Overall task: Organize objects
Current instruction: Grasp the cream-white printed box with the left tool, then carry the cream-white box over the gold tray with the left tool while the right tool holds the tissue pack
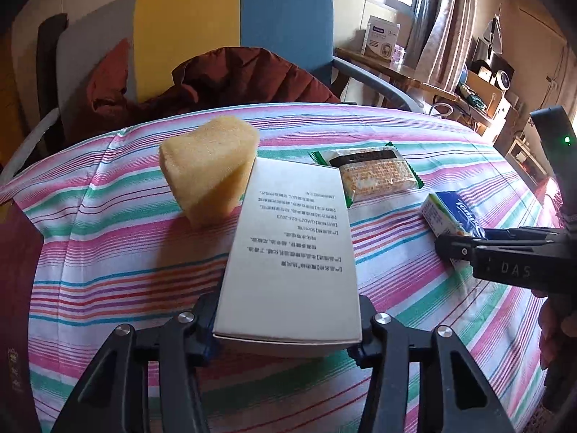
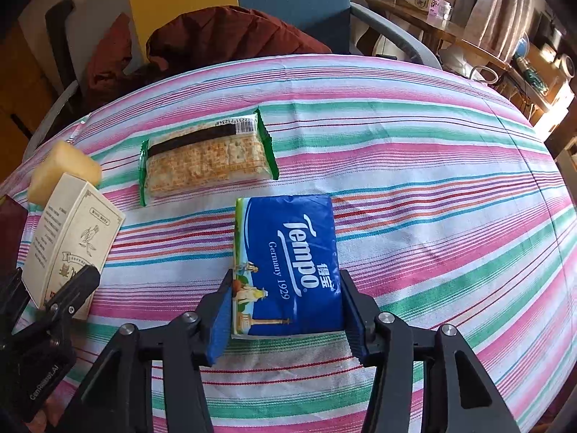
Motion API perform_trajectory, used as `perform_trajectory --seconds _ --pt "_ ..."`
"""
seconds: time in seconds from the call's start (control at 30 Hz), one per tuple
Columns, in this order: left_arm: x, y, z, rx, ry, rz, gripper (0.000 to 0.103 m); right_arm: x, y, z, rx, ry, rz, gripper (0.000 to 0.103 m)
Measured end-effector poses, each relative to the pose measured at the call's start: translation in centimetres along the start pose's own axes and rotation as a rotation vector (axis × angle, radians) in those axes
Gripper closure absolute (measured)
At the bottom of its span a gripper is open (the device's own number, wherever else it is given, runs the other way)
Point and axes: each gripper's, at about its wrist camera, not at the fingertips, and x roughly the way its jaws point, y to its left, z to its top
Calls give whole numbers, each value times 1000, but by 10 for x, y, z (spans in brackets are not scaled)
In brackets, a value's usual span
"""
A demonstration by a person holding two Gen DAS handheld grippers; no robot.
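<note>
My left gripper (image 1: 288, 321) is shut on a cream carton box (image 1: 288, 252) with printed text, held above the striped cloth; the box also shows in the right wrist view (image 2: 72, 238). A yellow sponge (image 1: 209, 173) sits just beyond the box to the left. A cracker packet (image 1: 371, 173) lies beyond it to the right, also in the right wrist view (image 2: 205, 158). My right gripper (image 2: 285, 306) is shut on a blue Tempo tissue pack (image 2: 288, 263), which rests on or just above the cloth; from the left wrist view the pack (image 1: 447, 216) is at the right.
The table carries a pink, green and white striped cloth (image 2: 432, 180). A dark red box edge (image 1: 18, 270) stands at the left. Behind the table is a chair (image 1: 216, 18) with a dark red jacket (image 1: 234, 75). A wooden shelf (image 1: 414, 72) with clutter is at right.
</note>
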Motion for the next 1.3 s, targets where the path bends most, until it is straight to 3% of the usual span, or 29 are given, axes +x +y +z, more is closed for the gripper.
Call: perform_trajectory --seconds 0.17,0.43,0.73,0.9,1.1,1.3 --pt "-14 5 -16 -7 -26 -19 51 -5 -3 0 24 -11 66 50" --pt "-41 9 -45 4 -49 -24 51 -24 26 -11 -65 -46 166 50" --pt "-72 30 -72 -87 -60 -44 52 -29 58 -18 -182 -86 229 50" --pt "-92 31 -88 -50 -68 -55 52 -23 66 -22 -201 -74 235 50" --pt "-127 46 -85 -68 -134 -66 52 -25 80 -29 -245 -83 259 50" --pt "-168 91 -71 -167 -209 -50 52 -33 98 -37 -317 -122 296 50"
